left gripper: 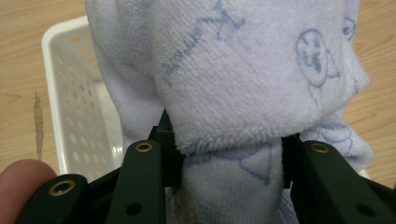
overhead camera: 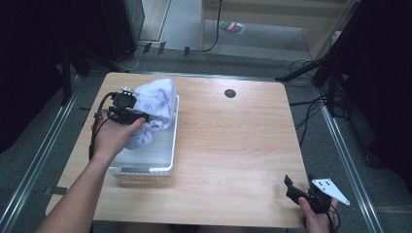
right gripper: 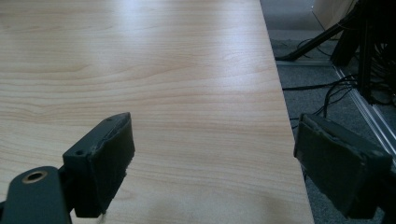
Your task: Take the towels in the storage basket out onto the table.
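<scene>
A pale lilac towel (overhead camera: 154,104) with blue printed drawings hangs bunched over the far end of a white perforated basket (overhead camera: 167,158) on the table's left side. My left gripper (overhead camera: 127,109) is shut on the towel (left gripper: 243,84), pinching a fold between its black jaws just above the basket (left gripper: 70,107). My right gripper (overhead camera: 300,190) rests at the table's near right corner, open, with nothing between its fingers (right gripper: 105,163) and bare wood beneath.
The wooden table (overhead camera: 233,141) has a round dark cable hole (overhead camera: 230,93) at the back centre. Its right edge (right gripper: 285,135) drops to grey carpet with cables and black stand legs (overhead camera: 311,68).
</scene>
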`<state>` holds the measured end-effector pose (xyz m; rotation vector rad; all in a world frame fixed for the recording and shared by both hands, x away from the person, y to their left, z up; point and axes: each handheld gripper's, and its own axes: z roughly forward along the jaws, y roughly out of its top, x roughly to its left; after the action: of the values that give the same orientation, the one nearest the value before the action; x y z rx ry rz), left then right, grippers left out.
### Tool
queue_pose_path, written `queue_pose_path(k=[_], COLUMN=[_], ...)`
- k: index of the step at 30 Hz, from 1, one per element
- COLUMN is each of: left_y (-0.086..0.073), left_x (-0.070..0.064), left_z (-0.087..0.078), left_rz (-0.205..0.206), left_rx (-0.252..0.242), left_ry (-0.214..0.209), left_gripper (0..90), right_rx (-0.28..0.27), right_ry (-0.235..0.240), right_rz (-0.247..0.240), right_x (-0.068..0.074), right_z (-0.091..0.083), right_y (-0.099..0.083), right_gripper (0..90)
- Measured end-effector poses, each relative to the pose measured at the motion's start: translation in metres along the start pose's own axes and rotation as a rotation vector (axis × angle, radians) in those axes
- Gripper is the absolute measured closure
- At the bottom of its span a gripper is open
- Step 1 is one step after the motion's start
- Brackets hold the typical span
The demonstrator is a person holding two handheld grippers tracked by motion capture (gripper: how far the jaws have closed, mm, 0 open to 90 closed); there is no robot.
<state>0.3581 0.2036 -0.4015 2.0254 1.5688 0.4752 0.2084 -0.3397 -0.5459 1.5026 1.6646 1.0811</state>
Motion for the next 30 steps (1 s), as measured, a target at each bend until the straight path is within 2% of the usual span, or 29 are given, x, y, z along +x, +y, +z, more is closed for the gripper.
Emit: queue_pose_path(k=[6, 9, 11, 14, 20, 26, 30], left_y=[0.013, 0.019, 0.023, 0.028, 0.035, 0.04, 0.042], left_x=[-0.02, -0.03, -0.037, -0.05, -0.075, -0.092, -0.108], left_z=[-0.005, -0.006, -0.005, -0.004, -0.002, 0.002, 0.008], left_rz=[0.041, 0.054, 0.053, 0.08, 0.111, 0.114, 0.128], left_rx=[0.004, 0.003, 0.013, 0.016, 0.027, 0.033, 0.044], left_ry=[-0.013, -0.018, -0.036, -0.033, -0.056, -0.102, -0.112], left_gripper=[59.2, 59.3, 59.3, 59.3, 59.2, 59.1, 59.0], right_rx=[-0.002, -0.002, -0.001, 0.0, -0.003, -0.004, -0.004], right_ry=[0.003, 0.005, 0.006, 0.007, 0.01, 0.011, 0.012], right_rz=[0.001, 0.001, 0.001, 0.0, 0.002, 0.002, 0.002], right_x=[0.0, 0.0, 0.0, 0.0, -0.001, -0.001, -0.001], right_z=[0.0, 0.0, 0.0, 0.0, 0.0, 0.0, 0.0], right_y=[0.0, 0.0, 0.0, 0.0, 0.0, 0.0, 0.0], right_gripper=[12.4, 12.4, 12.4, 12.4, 12.4, 12.4, 12.4])
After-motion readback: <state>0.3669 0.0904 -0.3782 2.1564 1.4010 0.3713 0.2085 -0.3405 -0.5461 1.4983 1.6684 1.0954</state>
